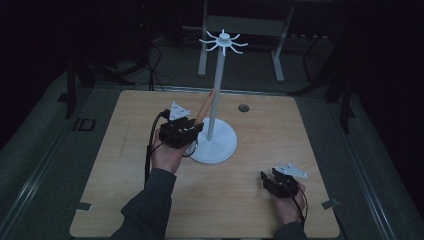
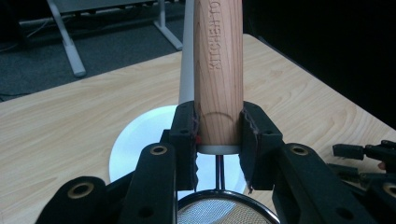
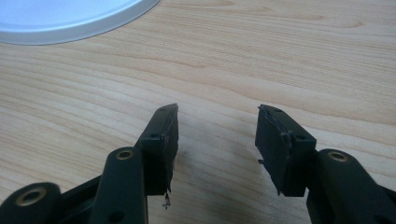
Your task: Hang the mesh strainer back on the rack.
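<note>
left gripper (image 2: 218, 135) is clamped on the wooden handle (image 2: 218, 70) of a strainer, pads pressing both sides, mid-frame in the left gripper view; the mesh bowl (image 2: 219, 212) sits at the bottom edge. in the high view the handle (image 1: 205, 107) angles up just left of centre, leaning by the white pole (image 1: 216, 95) of the hook stand, over its round base (image 1: 220, 145). right gripper (image 3: 217, 126) hovers low over the table (image 3: 280, 56), lower right in the high view (image 1: 280, 182), jaws spread, nothing between them.

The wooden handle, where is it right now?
The wooden handle is clamped in the left gripper, left of centre in the high view, leaning up against the white stand.
</note>
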Action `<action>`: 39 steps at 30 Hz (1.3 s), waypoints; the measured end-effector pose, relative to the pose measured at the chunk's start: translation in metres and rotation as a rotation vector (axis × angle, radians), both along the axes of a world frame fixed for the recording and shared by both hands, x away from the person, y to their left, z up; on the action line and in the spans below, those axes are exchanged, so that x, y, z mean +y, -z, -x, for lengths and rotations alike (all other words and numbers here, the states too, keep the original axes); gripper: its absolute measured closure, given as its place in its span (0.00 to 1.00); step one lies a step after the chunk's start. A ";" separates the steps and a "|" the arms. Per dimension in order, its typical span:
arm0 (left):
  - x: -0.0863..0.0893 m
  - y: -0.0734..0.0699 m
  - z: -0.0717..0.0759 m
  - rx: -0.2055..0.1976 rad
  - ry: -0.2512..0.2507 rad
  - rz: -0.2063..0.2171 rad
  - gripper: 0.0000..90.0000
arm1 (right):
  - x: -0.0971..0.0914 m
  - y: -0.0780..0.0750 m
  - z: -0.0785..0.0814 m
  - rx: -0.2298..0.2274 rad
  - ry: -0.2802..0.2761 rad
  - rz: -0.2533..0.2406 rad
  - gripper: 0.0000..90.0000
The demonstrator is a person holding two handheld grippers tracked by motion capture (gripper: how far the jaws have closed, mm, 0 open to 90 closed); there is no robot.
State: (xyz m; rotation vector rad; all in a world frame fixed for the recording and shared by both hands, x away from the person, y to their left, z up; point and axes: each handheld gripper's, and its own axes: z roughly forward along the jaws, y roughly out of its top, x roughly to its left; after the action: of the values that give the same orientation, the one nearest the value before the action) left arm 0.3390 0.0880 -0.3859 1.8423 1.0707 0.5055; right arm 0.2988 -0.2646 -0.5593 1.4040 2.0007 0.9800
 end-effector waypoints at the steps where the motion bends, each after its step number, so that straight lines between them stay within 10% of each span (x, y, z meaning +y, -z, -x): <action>1: 0.000 -0.002 0.000 -0.003 -0.002 0.003 0.77 | 0.000 0.000 0.000 0.001 0.000 0.000 0.54; 39: 0.004 -0.030 0.001 -0.071 -0.047 0.081 0.77 | 0.000 0.000 0.000 -0.001 0.006 0.005 0.53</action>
State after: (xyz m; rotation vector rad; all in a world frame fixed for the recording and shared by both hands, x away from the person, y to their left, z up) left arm 0.3375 0.0916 -0.3557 1.7199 1.0736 0.5437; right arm 0.2990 -0.2645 -0.5593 1.4062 1.9954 0.9727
